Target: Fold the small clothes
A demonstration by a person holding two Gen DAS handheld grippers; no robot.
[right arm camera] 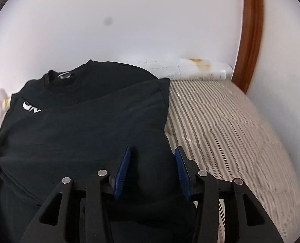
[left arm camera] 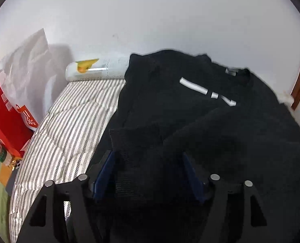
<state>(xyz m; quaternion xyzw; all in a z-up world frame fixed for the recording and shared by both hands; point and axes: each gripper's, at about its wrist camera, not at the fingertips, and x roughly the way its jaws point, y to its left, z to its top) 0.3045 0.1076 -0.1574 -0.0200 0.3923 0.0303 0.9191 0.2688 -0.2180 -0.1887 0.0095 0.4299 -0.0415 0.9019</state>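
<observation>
White wall stands behind a striped bed [left arm camera: 69, 121]. On it lies a black shirt [left arm camera: 190, 111]. Left gripper [left arm camera: 148, 162] has its blue fingers [left arm camera: 104, 170] wide apart, with shirt cloth between them. Right gripper [right arm camera: 153, 160] also has fingers [right arm camera: 122, 168] wide apart around the shirt's [right arm camera: 85, 125] edge.

One black sweatshirt [left arm camera: 190, 111], one striped mattress [left arm camera: 69, 125], one white roll [left arm camera: 97, 69], one red box [left arm camera: 6, 117], two grippers: left gripper [left arm camera: 148, 158], right gripper [right arm camera: 153, 151].
</observation>
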